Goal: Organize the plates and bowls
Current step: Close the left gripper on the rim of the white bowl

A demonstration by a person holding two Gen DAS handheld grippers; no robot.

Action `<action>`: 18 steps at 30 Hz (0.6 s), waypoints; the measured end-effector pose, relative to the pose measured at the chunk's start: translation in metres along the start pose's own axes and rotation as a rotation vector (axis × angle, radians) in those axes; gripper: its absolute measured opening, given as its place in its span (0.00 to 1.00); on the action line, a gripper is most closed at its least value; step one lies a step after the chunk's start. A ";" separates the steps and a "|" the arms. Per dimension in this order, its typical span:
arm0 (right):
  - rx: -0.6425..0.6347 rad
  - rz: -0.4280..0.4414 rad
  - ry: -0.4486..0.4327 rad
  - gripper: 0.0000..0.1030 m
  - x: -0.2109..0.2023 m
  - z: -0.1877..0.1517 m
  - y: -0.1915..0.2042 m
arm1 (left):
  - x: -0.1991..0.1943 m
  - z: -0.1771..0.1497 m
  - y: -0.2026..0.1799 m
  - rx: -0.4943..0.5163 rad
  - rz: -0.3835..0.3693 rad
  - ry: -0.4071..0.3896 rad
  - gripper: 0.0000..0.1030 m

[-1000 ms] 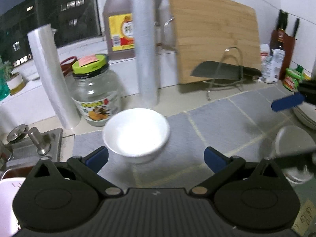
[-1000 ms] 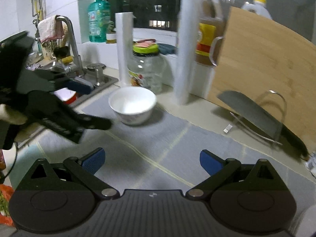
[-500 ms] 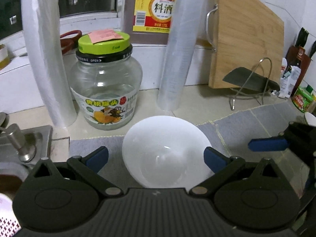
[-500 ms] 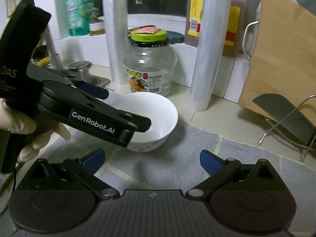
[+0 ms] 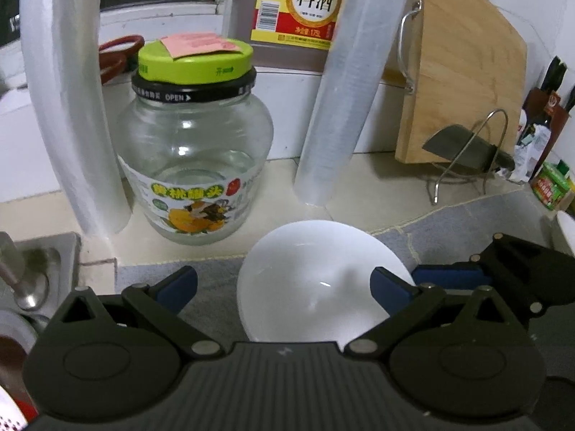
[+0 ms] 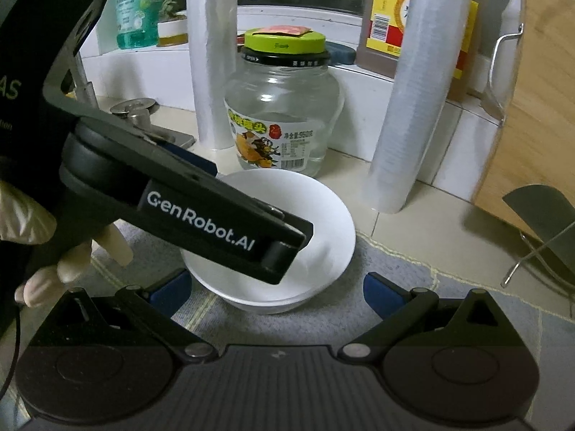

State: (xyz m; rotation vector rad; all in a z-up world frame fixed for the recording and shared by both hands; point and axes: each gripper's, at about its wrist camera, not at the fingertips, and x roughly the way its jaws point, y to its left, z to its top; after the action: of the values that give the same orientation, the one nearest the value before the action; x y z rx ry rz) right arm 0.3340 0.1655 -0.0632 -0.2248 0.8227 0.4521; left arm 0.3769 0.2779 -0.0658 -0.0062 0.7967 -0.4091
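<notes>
Left gripper [image 5: 284, 283], jaws wide, has closed in on the white ceramic bowl [image 5: 320, 280] on the grey mat [image 5: 467, 222]; one finger now reaches inside the bowl, so a rim grasp is judged imminent. Right gripper [image 6: 275, 287] hangs open, just short of the bowl. Only the right view shows the gloved hand [image 6: 72, 251].

The bowl [image 5: 316, 280] looks like glossy white ceramic, smooth inside. It sits on a grey cloth mat [image 6: 413, 276] with a matt, woven look. The jar [image 5: 194, 165] is clear, shiny glass with a plastic green lid [image 5: 196, 63] and paper label. The cutting board [image 5: 463, 82] is pale matt wood; its handle [image 5: 408, 43] is bright metal. The left tongs [image 5: 284, 285] are matt black plastic with blue pads [image 5: 390, 291].
</notes>
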 end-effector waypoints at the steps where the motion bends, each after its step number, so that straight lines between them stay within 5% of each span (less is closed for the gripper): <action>1: -0.002 0.000 0.001 1.00 0.001 0.000 0.000 | 0.000 0.000 0.000 -0.001 -0.011 0.008 0.99; 6: -0.014 0.008 -0.004 0.98 0.004 -0.002 0.002 | 0.005 0.003 -0.003 0.026 -0.003 0.024 0.98; 14: -0.032 -0.001 -0.023 0.94 0.003 -0.004 0.003 | 0.012 0.006 -0.001 0.013 -0.033 0.043 0.77; 18: -0.049 0.007 -0.040 0.89 0.001 -0.005 0.007 | 0.015 0.008 -0.001 0.015 -0.049 0.054 0.76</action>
State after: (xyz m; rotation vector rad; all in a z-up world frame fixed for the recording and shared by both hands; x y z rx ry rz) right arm 0.3283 0.1700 -0.0673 -0.2580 0.7735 0.4821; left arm 0.3912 0.2704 -0.0706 -0.0006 0.8482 -0.4632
